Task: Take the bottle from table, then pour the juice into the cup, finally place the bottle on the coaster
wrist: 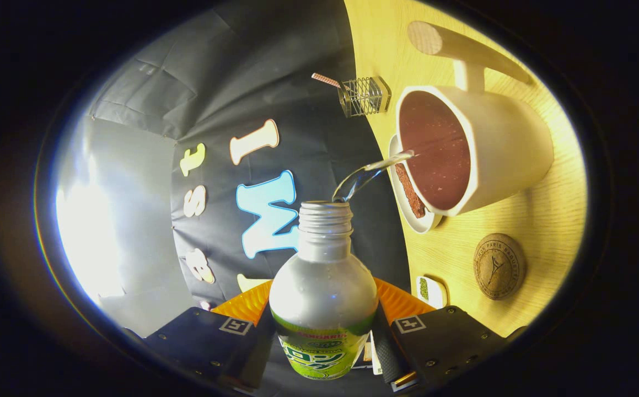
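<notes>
Wooden table (pixel 540 231), light grain, is seen rolled on its side in the gripper view; dark cloth booth wall (pixel 253 88) sits behind it, with a bright glare patch on the pale panel beside the cloth.

Gripper (pixel 325 336) is pinching the bottle (pixel 323 298): both fingers press on its lower body, one on each side, over the green label band. Bottle is silver metal with a threaded neck, cap off, mouth pointing away from the fingers toward the cup. Bottle is off the table, carried between the fingers and tilted along with the view.

Clear stream of liquid (pixel 369 172) leaves the bottle mouth and arcs across to the rim of the cup (pixel 495 149). Cup is a white mug with a dark reddish-brown inside, handle on its far side. It stands on the table, beyond the bottle mouth. Liquid level inside: cannot tell.

Small white dish (pixel 407 209) with a brown strip on it is just beside the cup, partly behind it.

Round cork coaster (pixel 499 266) lies on the table near the cup, apart from it, nothing on it.

Small wire rack (pixel 364 96) stands at the table's edge past the cup. Small white item with a green patch (pixel 430 290) lies near the coaster, close to the fingers.
</notes>
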`<move>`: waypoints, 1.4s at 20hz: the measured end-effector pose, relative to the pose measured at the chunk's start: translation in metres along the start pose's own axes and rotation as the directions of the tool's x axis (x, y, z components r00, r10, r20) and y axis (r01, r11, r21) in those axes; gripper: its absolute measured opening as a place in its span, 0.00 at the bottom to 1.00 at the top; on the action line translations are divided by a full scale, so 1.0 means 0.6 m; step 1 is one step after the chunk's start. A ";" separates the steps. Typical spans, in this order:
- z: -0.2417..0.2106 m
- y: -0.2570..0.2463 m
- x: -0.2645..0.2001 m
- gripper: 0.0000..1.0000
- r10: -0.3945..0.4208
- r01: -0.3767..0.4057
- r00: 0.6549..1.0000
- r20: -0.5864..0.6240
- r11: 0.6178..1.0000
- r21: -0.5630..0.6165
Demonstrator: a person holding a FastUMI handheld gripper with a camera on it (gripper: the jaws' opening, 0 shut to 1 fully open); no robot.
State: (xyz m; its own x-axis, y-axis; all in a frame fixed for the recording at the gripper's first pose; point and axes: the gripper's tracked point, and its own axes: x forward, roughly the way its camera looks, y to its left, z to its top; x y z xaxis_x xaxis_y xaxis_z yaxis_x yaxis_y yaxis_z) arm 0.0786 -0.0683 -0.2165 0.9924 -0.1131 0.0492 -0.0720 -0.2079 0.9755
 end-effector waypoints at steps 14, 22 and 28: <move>0.000 0.014 0.001 0.78 0.026 -0.027 0.999 0.033 0.999 0.037; -0.003 0.024 0.006 0.78 0.033 -0.036 0.999 0.038 0.997 0.064; -0.008 0.020 0.007 0.78 0.032 -0.036 0.999 0.044 0.995 0.097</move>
State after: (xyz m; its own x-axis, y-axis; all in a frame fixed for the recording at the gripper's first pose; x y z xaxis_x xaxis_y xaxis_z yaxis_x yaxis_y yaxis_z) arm 0.0825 -0.0665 -0.2034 0.9842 -0.1620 0.0712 -0.1175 -0.2973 0.9475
